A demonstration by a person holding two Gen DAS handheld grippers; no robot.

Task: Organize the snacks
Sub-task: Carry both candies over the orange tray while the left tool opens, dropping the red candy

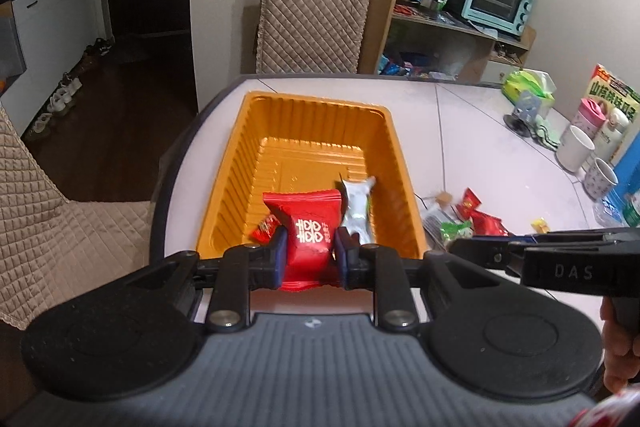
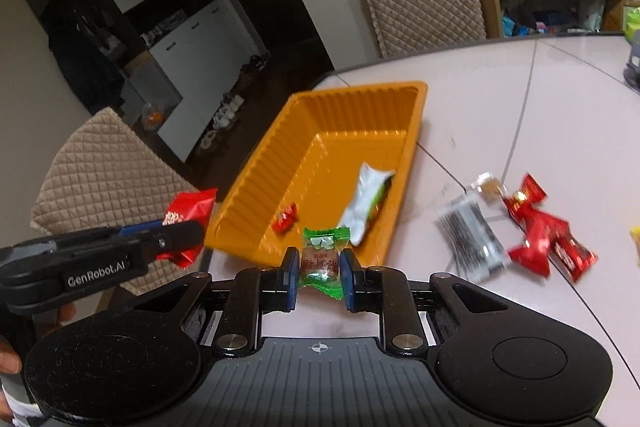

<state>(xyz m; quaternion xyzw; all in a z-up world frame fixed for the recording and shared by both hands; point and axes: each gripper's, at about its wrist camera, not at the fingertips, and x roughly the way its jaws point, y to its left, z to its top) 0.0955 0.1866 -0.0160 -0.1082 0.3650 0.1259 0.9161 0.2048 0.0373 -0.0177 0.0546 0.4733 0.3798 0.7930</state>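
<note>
My left gripper [image 1: 308,251] clamps a red snack packet [image 1: 308,227] just above the near rim of the orange tray [image 1: 240,163] on the counter [image 1: 480,155]. Inside the tray lie a silver pouch [image 1: 357,207] and a small red candy [image 1: 265,227]. My right gripper [image 2: 320,273] pinches a green-wrapped candy [image 2: 322,259] at the tray's near end — more snacks, red wrappers [image 2: 544,235] and a dark striped packet [image 2: 472,239], sit loose on the counter to the right.
</note>
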